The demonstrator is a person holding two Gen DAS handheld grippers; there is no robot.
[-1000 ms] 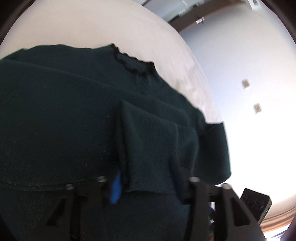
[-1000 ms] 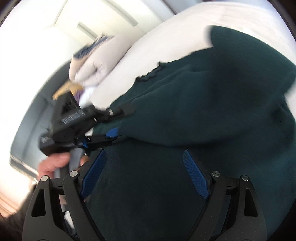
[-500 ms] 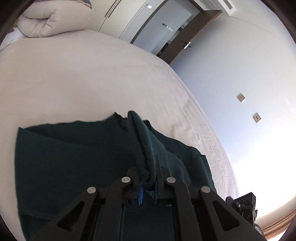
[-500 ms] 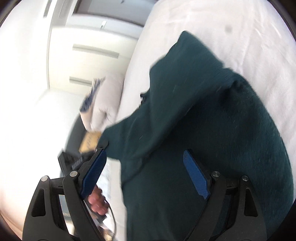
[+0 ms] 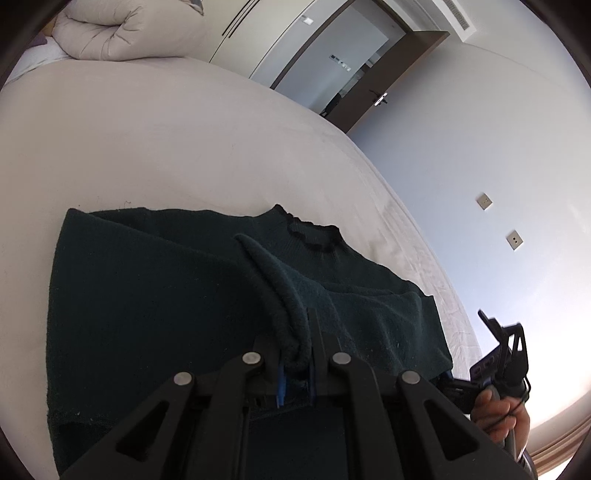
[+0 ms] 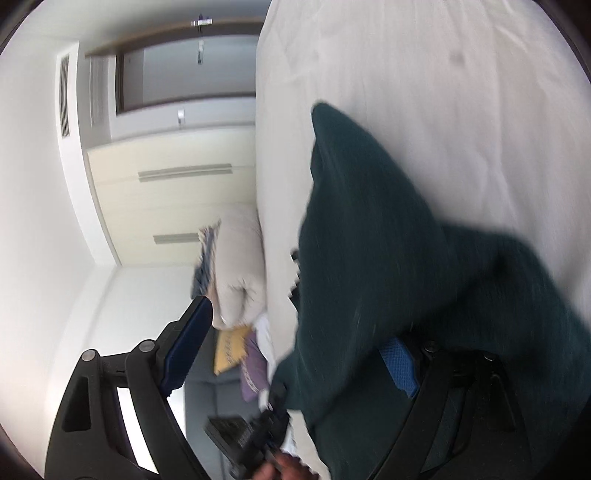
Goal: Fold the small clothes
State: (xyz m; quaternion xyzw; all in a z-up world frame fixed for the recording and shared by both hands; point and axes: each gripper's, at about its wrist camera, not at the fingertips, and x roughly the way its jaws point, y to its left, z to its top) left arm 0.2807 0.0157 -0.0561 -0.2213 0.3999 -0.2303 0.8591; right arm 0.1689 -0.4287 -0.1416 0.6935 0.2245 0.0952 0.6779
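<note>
My left gripper (image 5: 295,354) is clamped tight on a ridge of the dark green knitted sweater (image 5: 155,302), the pinched fold rising straight out from between its fingers toward the frilled neckline. My right gripper (image 6: 295,350) stands wide, nothing pressed between its blue pads (image 6: 399,365); the sweater's edge drapes over the right-hand finger while the other finger hangs clear past the fabric. The rest of the sweater lies spread on the white bed sheet (image 5: 166,147), with a cream rolled duvet (image 5: 122,33) at the far end.
</note>
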